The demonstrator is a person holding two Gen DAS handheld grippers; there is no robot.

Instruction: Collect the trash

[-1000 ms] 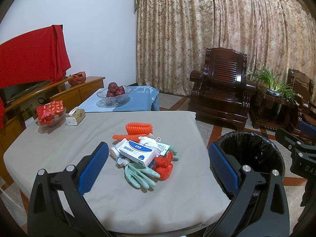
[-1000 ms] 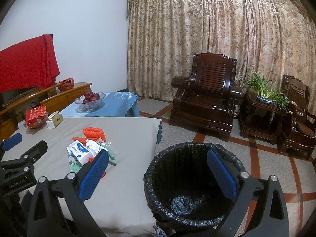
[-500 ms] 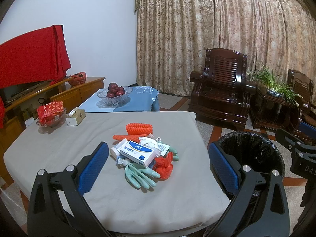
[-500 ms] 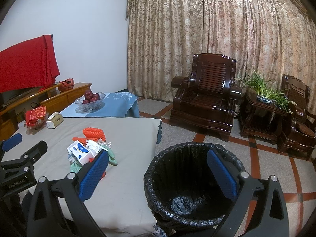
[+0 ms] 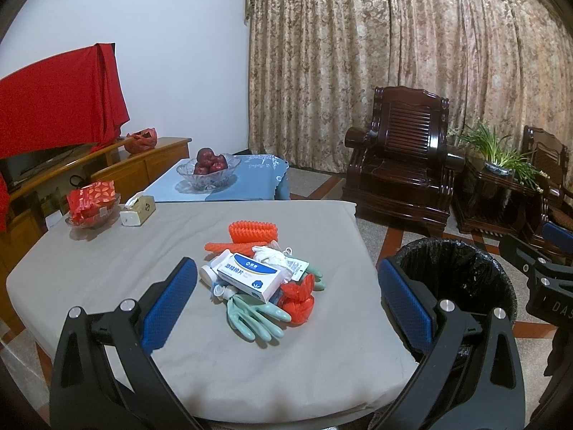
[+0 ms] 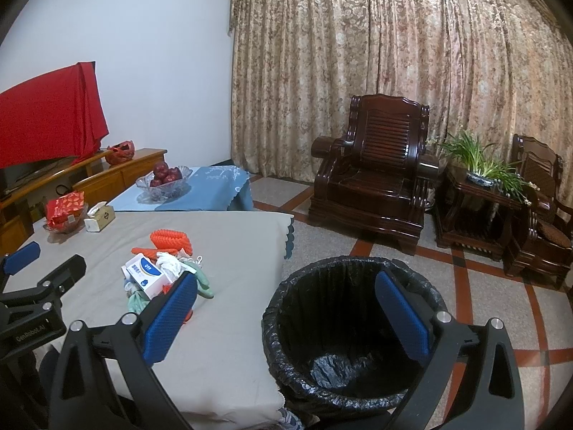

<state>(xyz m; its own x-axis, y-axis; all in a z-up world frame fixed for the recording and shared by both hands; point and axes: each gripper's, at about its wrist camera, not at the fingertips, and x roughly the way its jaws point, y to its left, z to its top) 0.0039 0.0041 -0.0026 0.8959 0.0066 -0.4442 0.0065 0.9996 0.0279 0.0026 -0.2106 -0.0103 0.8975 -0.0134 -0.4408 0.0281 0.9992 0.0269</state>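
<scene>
A trash pile lies on the grey table (image 5: 107, 261): a white and blue box (image 5: 249, 275), green rubber gloves (image 5: 254, 317), orange foam nets (image 5: 252, 231), a red crumpled bag (image 5: 299, 295) and white paper. My left gripper (image 5: 286, 304) is open and empty, held above the table's near side, just short of the pile. My right gripper (image 6: 286, 315) is open and empty above the black-lined bin (image 6: 322, 322), which stands on the floor right of the table. The pile also shows in the right wrist view (image 6: 154, 272).
A tissue box (image 5: 138, 209) and a red packet in a dish (image 5: 91, 204) sit at the table's far left. A fruit bowl (image 5: 209, 168) stands on a blue-covered table behind. Dark wooden armchairs (image 5: 401, 165) and a plant (image 5: 497, 150) stand beyond.
</scene>
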